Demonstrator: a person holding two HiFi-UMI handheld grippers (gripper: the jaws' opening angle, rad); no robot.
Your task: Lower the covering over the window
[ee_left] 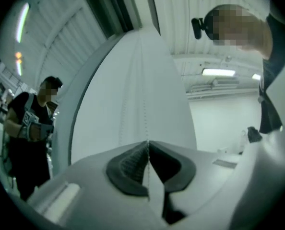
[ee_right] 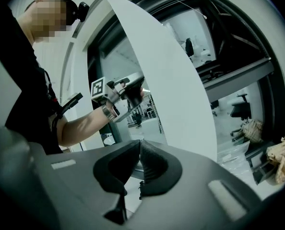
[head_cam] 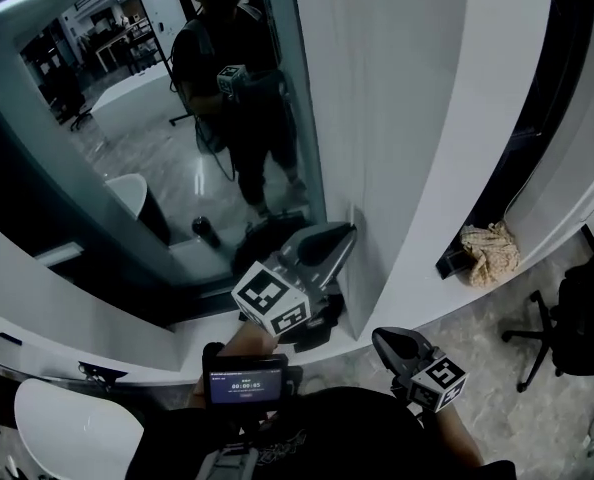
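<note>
left gripper (head_cam: pixel 335 238) jaws pinched on thin bead cord (ee_left: pixel 143 110) hanging against white blind (head_cam: pixel 402 118) beside window glass (head_cam: pixel 167 138), right gripper (head_cam: pixel 395 346) jaws together, empty, lower right

Window glass (head_cam: pixel 177 118) fills the far left. A pillar (head_cam: pixel 407 118) stands to its right, reaching down to the sill (head_cam: pixel 77 348). The left gripper (head_cam: pixel 347 233) sits at the pillar's near left edge, with a bead cord (ee_left: pixel 143 123) between its jaws. The right gripper (head_cam: pixel 379 336) lies nearer and further right, apart from the pillar. A cloth (head_cam: pixel 490 253) rests on the sill right of the pillar. A chair (head_cam: pixel 575 320) stands on the floor (head_cam: pixel 517 408), far right.
</note>
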